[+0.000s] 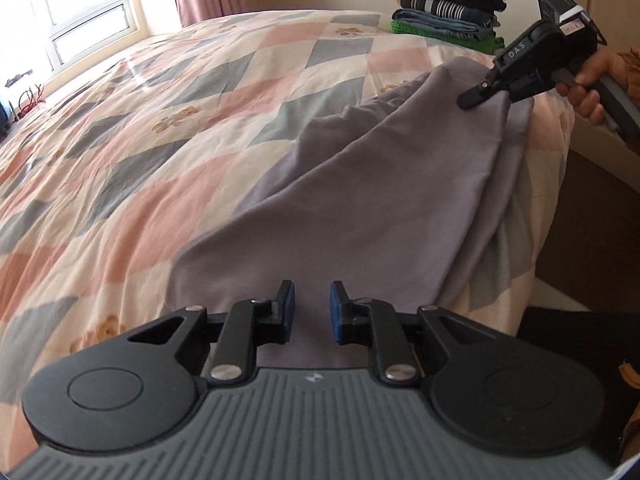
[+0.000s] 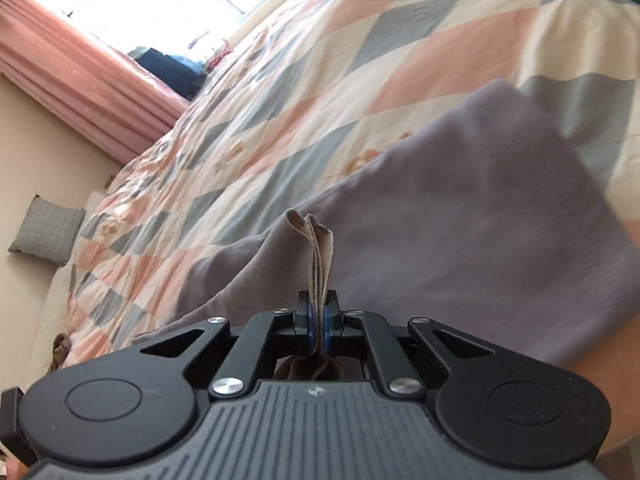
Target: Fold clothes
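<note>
A lavender garment [image 1: 360, 208] lies across the patchwork quilt [image 1: 160, 128] and rises toward the right. My right gripper [image 2: 318, 312] is shut on a bunched, layered edge of the garment [image 2: 480, 220], which sticks up between its pads; it also shows in the left wrist view as the right gripper [image 1: 478, 94], lifting the cloth at the bed's right side. My left gripper [image 1: 312, 310] is low at the near end of the garment. Its jaws stand narrowly apart and lavender cloth fills the gap between them.
A stack of folded clothes [image 1: 444, 8] sits at the far corner of the bed. Pink curtains [image 2: 80, 76] and a bright window [image 1: 80, 4] lie beyond the bed. A grey cushion [image 2: 46, 230] leans by the wall. The bed edge [image 1: 552, 152] drops off at right.
</note>
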Available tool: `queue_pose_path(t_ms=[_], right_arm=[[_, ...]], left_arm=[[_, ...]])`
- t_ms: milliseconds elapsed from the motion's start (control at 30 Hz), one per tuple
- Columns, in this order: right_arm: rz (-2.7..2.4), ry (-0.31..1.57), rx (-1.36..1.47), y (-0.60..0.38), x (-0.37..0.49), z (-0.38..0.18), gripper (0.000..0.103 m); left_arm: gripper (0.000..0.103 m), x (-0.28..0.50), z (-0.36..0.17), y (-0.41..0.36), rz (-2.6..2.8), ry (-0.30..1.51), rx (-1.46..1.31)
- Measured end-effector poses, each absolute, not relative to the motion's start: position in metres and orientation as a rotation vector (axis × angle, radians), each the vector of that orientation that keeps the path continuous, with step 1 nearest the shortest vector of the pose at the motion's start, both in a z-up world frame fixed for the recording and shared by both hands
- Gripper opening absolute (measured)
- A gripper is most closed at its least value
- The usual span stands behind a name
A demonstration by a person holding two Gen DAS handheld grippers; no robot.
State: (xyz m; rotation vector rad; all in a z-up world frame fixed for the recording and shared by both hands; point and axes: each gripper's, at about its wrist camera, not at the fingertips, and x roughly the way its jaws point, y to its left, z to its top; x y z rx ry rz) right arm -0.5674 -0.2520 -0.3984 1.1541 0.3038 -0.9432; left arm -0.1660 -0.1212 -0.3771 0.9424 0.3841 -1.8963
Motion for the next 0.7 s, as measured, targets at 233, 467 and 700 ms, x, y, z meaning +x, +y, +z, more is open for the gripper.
queue_pose_path(t_ms=[233,467,700], right_arm=[[-0.978,0.299,1.134,-0.267,-0.591,-0.396,0.005],[-1.046,0.303,1.116,-0.282,-0.63,-0.391,0.004],[-1.085,0.288,1.11,-0.284,-0.649,-0.39,0.004]], left_arm=[[0.015,-0.179,-0.378,-0.142,-1.916,0.376,0.956],[0.015,-0.189,-0.381,-0.152,-1.93,0.377,0.954],[0.015,-0.194,-0.381,-0.159,-1.94,0.369,0.969]])
